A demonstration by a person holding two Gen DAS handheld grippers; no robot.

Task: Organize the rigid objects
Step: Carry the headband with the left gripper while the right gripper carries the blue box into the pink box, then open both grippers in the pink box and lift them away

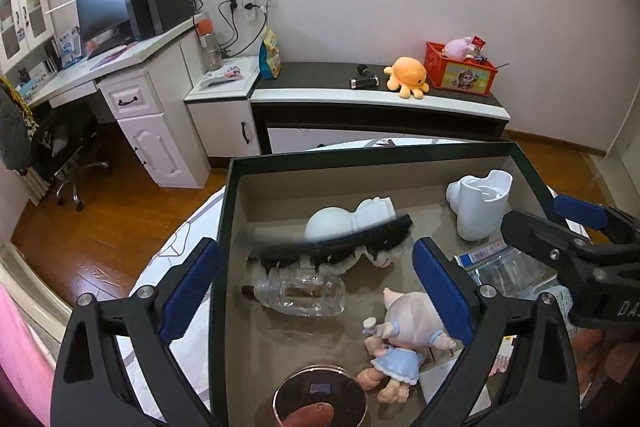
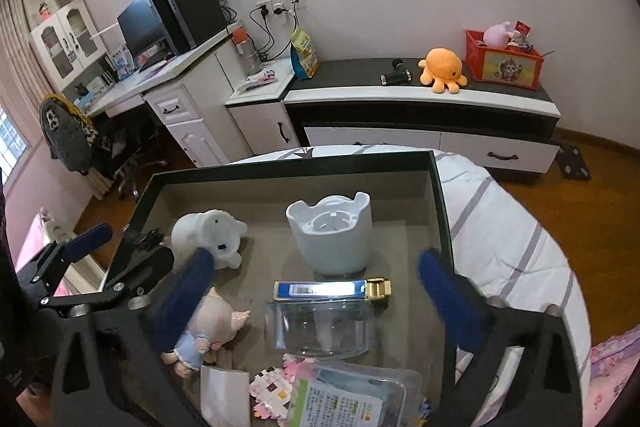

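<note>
A dark-rimmed open box [image 1: 400, 153] [image 2: 292, 163] lies on the bed and holds rigid objects. Inside are a white cup-like holder [image 1: 482, 203] [image 2: 330, 233], a white figure on its side [image 1: 348, 221] [image 2: 208, 231], a black hairbrush [image 1: 332, 245], a clear bottle [image 1: 302, 293], a doll in a blue dress [image 1: 400, 343] [image 2: 200, 335], a clear glass container [image 2: 320, 327] and a blue tube with a gold cap [image 2: 332, 289]. My left gripper [image 1: 316, 291] is open and empty over the box. My right gripper [image 2: 316, 295] is open and empty above the glass container.
A round lidded tin [image 1: 320, 397] and packets [image 2: 344, 395] lie at the box's near end. The striped bedding [image 2: 500, 227] surrounds the box. Beyond stand a low TV cabinet [image 1: 376, 99] with an orange octopus plush [image 1: 410, 77], a red crate [image 1: 460, 69], and a desk [image 1: 120, 67].
</note>
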